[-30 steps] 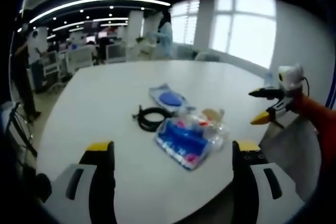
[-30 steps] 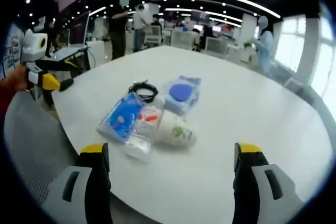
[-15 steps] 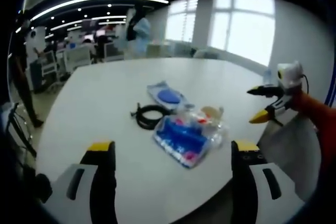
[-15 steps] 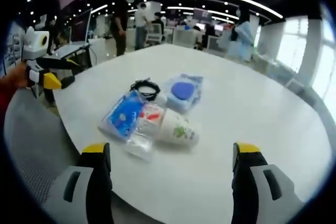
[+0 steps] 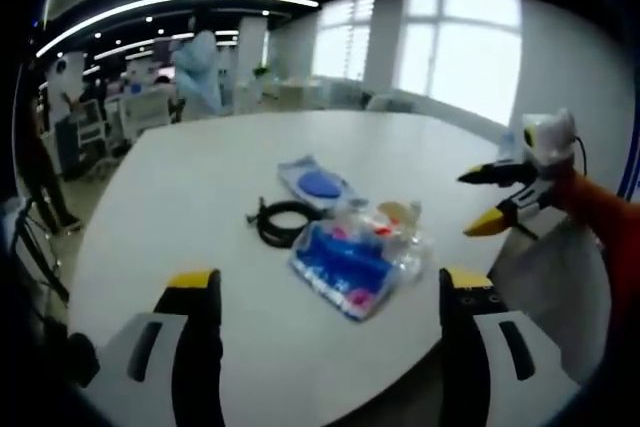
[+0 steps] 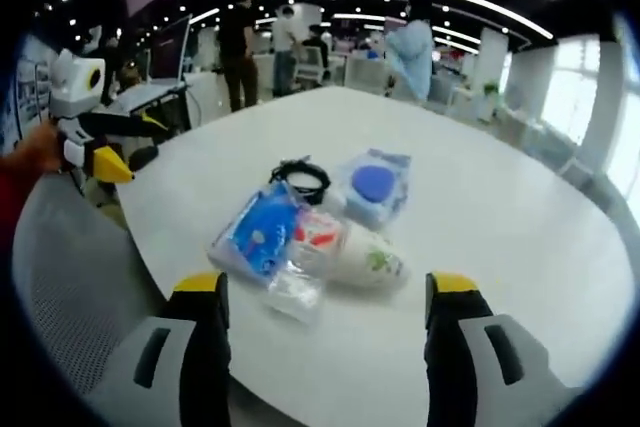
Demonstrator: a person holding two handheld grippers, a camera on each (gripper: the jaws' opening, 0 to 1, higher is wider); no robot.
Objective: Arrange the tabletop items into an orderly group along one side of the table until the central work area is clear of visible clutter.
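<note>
White round table (image 6: 520,237) in bright open office, clutter mid-surface.

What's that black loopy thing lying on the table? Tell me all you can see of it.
The black coiled cable is a thin cord wound into a small, roughly round loop, lying flat on the white table. It looks like rubbery or plastic-coated wire, with an end sticking out of the coil. It sits at the edge of the little pile, right beside the blue flat packet and near the packet with a blue disc. Whether it touches them is hard to tell. Neither gripper holds it.
</note>
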